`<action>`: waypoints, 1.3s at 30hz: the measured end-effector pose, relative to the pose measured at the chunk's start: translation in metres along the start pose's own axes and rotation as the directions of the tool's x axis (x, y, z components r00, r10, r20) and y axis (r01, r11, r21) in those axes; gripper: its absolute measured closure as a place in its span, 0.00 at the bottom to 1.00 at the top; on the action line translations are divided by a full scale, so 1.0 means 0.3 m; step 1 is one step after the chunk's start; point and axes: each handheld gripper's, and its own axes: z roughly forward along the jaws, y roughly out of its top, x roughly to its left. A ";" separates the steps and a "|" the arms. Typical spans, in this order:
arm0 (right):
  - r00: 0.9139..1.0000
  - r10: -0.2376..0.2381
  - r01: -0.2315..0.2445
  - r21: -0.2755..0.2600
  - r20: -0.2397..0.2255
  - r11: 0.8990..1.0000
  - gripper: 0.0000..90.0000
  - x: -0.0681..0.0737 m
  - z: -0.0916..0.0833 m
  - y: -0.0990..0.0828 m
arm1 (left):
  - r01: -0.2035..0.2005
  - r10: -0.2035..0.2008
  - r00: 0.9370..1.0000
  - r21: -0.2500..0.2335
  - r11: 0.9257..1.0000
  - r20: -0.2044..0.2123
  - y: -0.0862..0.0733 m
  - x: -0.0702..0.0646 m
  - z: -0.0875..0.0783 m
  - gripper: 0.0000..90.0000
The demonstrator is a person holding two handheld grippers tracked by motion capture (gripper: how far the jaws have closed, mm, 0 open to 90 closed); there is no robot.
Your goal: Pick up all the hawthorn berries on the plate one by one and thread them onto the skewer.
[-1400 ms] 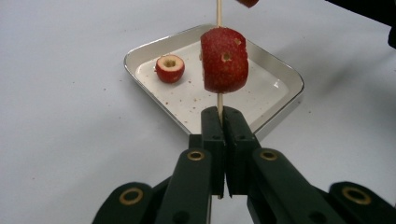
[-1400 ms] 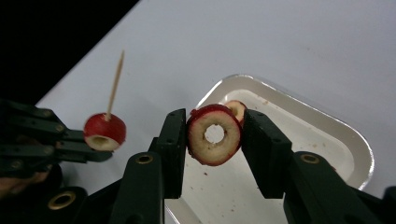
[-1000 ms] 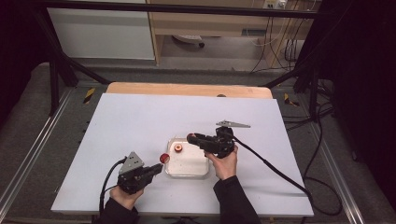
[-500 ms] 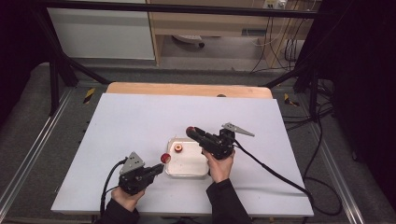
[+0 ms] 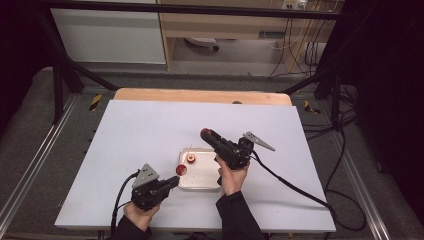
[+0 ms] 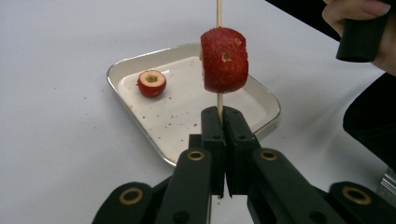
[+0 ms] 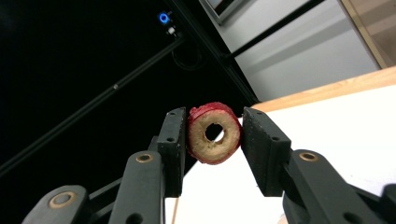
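White table (image 5: 150, 130): three red fruit pieces, one tray (image 6: 140, 70), left hand-held gripper (image 6: 223, 116) clamping skewer (image 6: 218, 11), right hand-held gripper (image 7: 212, 135) clamping ring (image 7: 215, 133).

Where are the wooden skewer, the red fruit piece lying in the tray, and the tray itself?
wooden skewer (image 6: 218, 11), left gripper view, on its bare shaft above the speared fruit.
red fruit piece (image 6: 152, 83), left gripper view, on its cored top.
tray (image 6: 268, 100), left gripper view, on its right rim.

fruit pieces (image 6: 224, 59): 3 | skewer (image 6: 218, 11): 1 | tray (image 6: 154, 123): 1
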 end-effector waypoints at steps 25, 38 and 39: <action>0.999 -0.018 0.015 -0.105 -0.028 0.994 0.68 -0.003 0.003 -0.011 | 0.046 -0.045 0.998 -0.012 0.999 0.042 0.072 -0.069 0.066 0.98; 0.999 -0.009 0.006 -0.102 -0.032 0.995 0.69 -0.005 0.008 -0.024 | 0.057 -0.056 0.997 -0.016 0.998 0.045 0.074 -0.064 0.070 0.98; 0.999 -0.011 0.007 -0.101 -0.033 0.995 0.69 -0.005 0.008 -0.024 | 0.058 -0.057 0.997 -0.017 0.998 0.043 0.074 -0.064 0.071 0.98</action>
